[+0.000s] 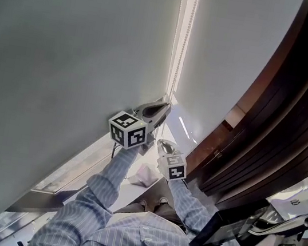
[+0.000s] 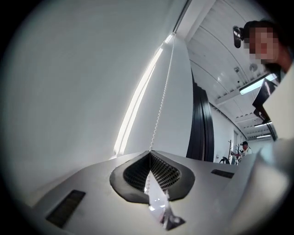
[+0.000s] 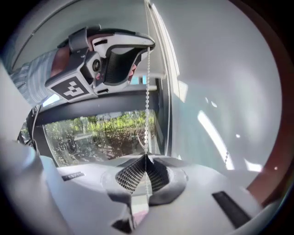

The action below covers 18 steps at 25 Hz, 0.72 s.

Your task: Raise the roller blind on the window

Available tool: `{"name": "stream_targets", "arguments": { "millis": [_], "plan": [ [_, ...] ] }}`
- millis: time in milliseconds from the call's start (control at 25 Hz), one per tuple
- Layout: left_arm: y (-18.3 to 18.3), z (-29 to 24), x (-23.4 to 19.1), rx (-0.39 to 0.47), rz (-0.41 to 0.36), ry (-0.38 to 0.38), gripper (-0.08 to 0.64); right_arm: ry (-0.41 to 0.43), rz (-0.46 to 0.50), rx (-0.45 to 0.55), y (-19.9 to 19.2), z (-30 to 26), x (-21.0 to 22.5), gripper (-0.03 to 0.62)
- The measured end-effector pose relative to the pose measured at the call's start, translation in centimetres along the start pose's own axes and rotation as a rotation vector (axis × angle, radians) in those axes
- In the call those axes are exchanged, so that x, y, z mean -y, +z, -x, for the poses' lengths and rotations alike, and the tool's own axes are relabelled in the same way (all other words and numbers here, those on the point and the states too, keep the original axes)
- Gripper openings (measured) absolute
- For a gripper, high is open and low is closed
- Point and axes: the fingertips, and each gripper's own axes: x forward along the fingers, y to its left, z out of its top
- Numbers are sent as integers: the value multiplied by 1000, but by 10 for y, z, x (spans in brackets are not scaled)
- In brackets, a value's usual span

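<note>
1. Head view: the grey roller blind (image 1: 67,48) fills the left side and dark wooden panelling (image 1: 283,111) curves down the right. The bead chain (image 1: 181,48) hangs between them. The left gripper (image 1: 166,106) is above the right gripper (image 1: 165,145).
2. Left gripper view: the jaws are fully closed, pinching the bead chain, which runs up beside the blind.
3. Right gripper view: the jaws are clamped shut on the same chain lower down, with the window glass (image 3: 101,133) behind.
</note>
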Motion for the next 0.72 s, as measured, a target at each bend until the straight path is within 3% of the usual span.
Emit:
{"name": "stream_targets", "arguments": {
  "millis": [160, 240, 320, 440, 640, 720],
  "plan": [
    [-85, 5, -12, -140, 75, 43, 6, -4, -66, -206, -88, -8, 1, 8],
    [-104, 8, -10, -146, 99, 43, 6, 15, -134, -224, -105, -4, -3, 9],
    [-103, 8, -5, -153, 86, 42, 6, 19, -190, -183, -96, 6, -1, 9],
    [-100, 8, -5, -179, 54, 42, 6, 0, -216, -20, -39, 29, 13, 9],
    [-99, 18, -2, -150, 69, 36, 6, 54, -99, 395, 141, 109, 20, 14],
    [-99, 18, 3, -151, 68, 24, 6, 113, -28, 479, 210, 138, 11, 125]
  ]
}}
